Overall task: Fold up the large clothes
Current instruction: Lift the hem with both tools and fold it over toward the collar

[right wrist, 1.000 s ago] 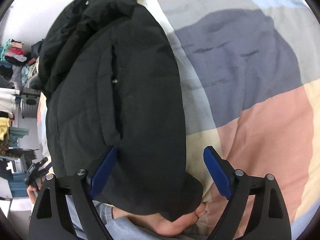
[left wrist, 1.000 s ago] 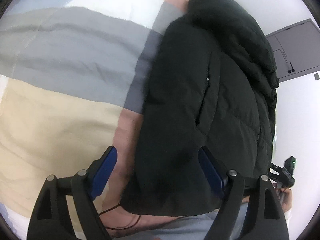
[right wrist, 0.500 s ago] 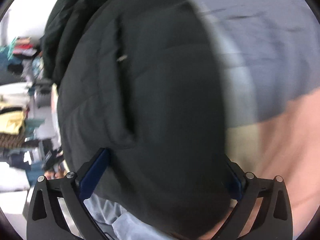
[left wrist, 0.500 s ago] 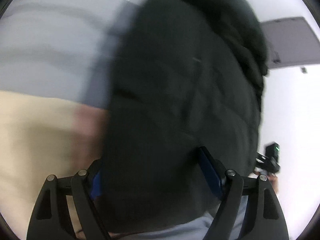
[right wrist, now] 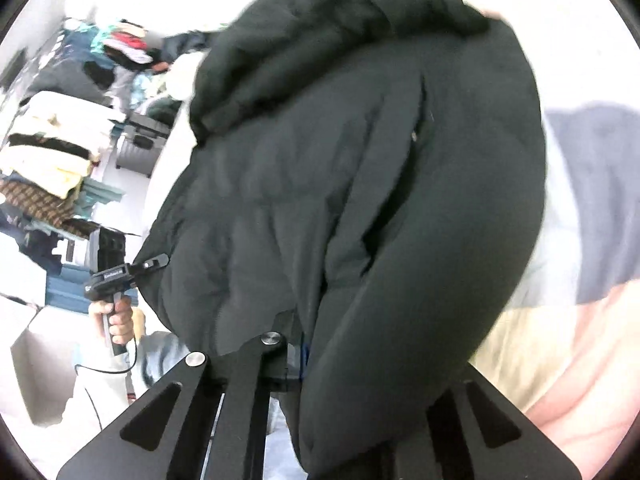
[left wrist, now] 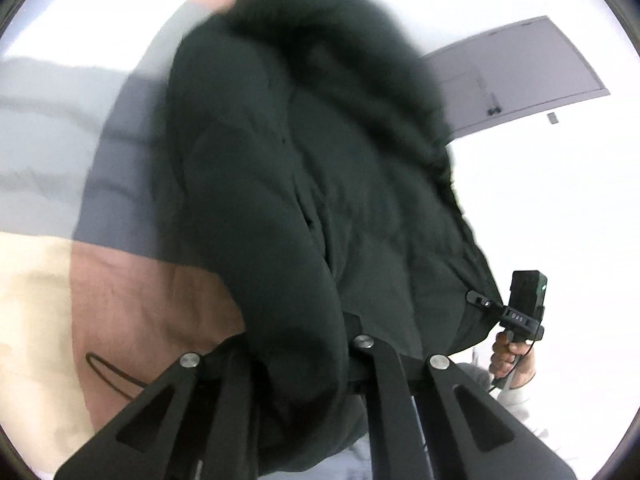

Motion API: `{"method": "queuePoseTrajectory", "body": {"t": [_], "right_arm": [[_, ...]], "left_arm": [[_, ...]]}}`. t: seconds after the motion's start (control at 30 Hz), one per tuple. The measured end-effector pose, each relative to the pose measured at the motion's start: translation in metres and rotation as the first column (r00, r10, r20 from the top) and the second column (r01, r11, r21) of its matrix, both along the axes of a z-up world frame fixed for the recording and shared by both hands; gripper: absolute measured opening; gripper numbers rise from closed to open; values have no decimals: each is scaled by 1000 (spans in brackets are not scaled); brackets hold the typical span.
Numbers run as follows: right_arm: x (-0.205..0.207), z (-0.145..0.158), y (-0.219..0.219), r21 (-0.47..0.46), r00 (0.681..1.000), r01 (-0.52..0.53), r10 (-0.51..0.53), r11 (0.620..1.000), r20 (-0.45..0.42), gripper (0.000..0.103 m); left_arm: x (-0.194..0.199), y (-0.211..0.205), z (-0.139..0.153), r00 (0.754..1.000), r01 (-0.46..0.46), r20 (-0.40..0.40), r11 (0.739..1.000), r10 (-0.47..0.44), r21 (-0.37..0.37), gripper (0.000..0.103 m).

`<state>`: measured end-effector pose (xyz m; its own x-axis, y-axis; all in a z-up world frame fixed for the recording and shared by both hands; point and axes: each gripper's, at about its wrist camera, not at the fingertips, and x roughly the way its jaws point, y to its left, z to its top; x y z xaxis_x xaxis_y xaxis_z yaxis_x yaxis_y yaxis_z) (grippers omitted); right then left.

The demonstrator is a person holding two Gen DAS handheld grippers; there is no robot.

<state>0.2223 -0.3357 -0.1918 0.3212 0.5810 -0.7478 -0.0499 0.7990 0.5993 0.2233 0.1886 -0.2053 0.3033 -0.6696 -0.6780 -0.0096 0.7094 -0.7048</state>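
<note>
A black padded jacket (left wrist: 320, 168) with a hood lies on the bed and fills both views. My left gripper (left wrist: 316, 332) has its jaws closing tight on the jacket's near hem; bunched fabric hides the fingertips. In the right wrist view my right gripper (right wrist: 316, 344) is likewise closing on the hem of the jacket (right wrist: 360, 160), with a thick fold spilling over its right finger. Each view also shows the other gripper in a hand, the right one (left wrist: 524, 304) and the left one (right wrist: 116, 268), at the jacket's edge.
The bedcover (left wrist: 132, 292) is a patchwork of grey, cream and pink, and a thin dark cable (left wrist: 108, 372) lies on it. A grey door (left wrist: 532, 76) is set in the white wall. Shelves stacked with clothes (right wrist: 52, 152) and a grey case (right wrist: 140, 148) stand beyond the bed.
Both grippers went from wide open around the hem to shut on it. They have risen, and the jacket's near edge has come up off the bed with them.
</note>
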Motion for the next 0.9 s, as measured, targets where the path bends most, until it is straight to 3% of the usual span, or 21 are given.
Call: {"method": "queuePoseTrajectory", "body": {"t": [0.17,0.33,0.77,0.9], "right_arm": [[-24,52,-7,17,991,15,-18,1000,130,7],[-56,91,-13,64,979,27,-39,998,199,7],[-162,138,-11,146,970,29,-63,989,235,7],[-169,149,-15,151,974,40,-73,988,216,7]], "left_arm": [[-30,15,63,995,-44,84,997,49,-56,4],[-75,39,109,989,-68,124,994,79,-89,4],[-159,32,170,985,-100,134,992,110,-80,4],[-165,26,182,984,-106,137,992,114,-61,4]]}}
